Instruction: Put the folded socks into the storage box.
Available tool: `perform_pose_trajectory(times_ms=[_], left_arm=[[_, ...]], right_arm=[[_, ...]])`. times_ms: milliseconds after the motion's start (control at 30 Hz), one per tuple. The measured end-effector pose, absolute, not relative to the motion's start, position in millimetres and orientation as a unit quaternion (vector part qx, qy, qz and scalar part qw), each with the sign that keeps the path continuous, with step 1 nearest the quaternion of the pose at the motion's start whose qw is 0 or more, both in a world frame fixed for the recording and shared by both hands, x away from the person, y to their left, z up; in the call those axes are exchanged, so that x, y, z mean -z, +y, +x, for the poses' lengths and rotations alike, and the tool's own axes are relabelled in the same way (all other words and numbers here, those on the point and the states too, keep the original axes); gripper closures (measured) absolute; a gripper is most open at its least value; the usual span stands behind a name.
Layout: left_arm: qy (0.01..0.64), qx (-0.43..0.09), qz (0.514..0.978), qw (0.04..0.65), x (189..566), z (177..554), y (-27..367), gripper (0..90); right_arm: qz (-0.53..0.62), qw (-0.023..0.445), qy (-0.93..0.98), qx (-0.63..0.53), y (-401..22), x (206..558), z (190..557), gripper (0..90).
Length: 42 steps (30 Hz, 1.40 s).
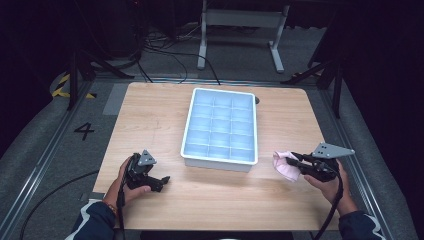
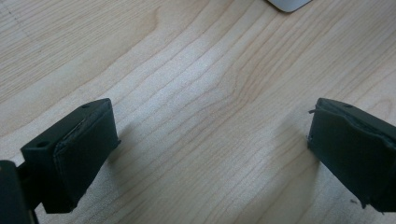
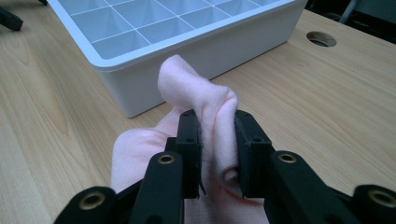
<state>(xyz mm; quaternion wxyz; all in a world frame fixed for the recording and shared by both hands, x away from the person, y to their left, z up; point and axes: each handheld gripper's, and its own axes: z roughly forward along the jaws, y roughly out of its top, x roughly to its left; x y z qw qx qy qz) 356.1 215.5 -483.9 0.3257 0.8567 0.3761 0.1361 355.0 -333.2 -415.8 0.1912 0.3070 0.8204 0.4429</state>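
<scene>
**Pink cloth pinched at the tray's right corner**

Dark floor and cables ring our pale wooden table [image 1: 150, 120], and on it sits the white divided tray [image 1: 220, 128], set lengthwise away from us at the table's middle.

We go to our right hand first. The right gripper [image 1: 295, 161] points leftward toward the tray's near right corner, and the pink cloth [image 1: 283, 165] is bunched at its tip — caught there, just beside the tray's wall but apart from it. From the right gripper view we see it plainly: the right gripper [image 3: 218, 140] has its jaws drawn in tight on a fold of the pink cloth [image 3: 205, 100], which bulges up between and above the pads and rolls over toward the tray [image 3: 140, 88] ahead. More of the fabric hangs loose beneath and to the left of the jaws, spilling toward the tabletop. The tray's near corner stands just beyond the cloth's top.

Over to our left hand. The left gripper [image 1: 161, 181] rests low near the table's front edge, left of the tray and well apart from the cloth. In the left gripper view the left gripper [image 2: 212, 154] has its jaws spread wide — bare wood grain between them, nothing gripped, with a sliver of the tray [image 2: 288, 4] at the top edge.
</scene>
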Motion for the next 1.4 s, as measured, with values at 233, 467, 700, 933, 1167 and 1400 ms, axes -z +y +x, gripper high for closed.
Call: perform_pose_trajectory(times_ms=[233, 467, 700, 933, 1167, 1400], left_arm=[[0.376, -0.136, 0.857, 0.326, 484, 356, 215, 1.8], [0.376, -0.136, 0.857, 0.326, 484, 356, 215, 1.8], [0.376, -0.136, 0.857, 0.326, 484, 356, 215, 1.8], [0.376, -0.136, 0.857, 0.326, 484, 356, 215, 1.8], [0.376, -0.136, 0.857, 0.326, 484, 356, 215, 1.8], [0.376, -0.136, 0.857, 0.326, 484, 356, 215, 1.8]], right_arm=[[0.303, 0.197, 0.817, -0.45, -333, 410, 354, 74.4], [0.305, 0.204, 0.809, -0.459, -337, 403, 356, 74.4], [0.304, 0.212, 0.802, -0.468, -338, 396, 361, 74.3], [0.301, 0.215, 0.799, -0.473, -335, 390, 365, 74.3], [0.296, 0.22, 0.797, -0.479, -329, 384, 370, 74.3], [0.287, 0.221, 0.799, -0.481, -320, 381, 376, 74.3]])
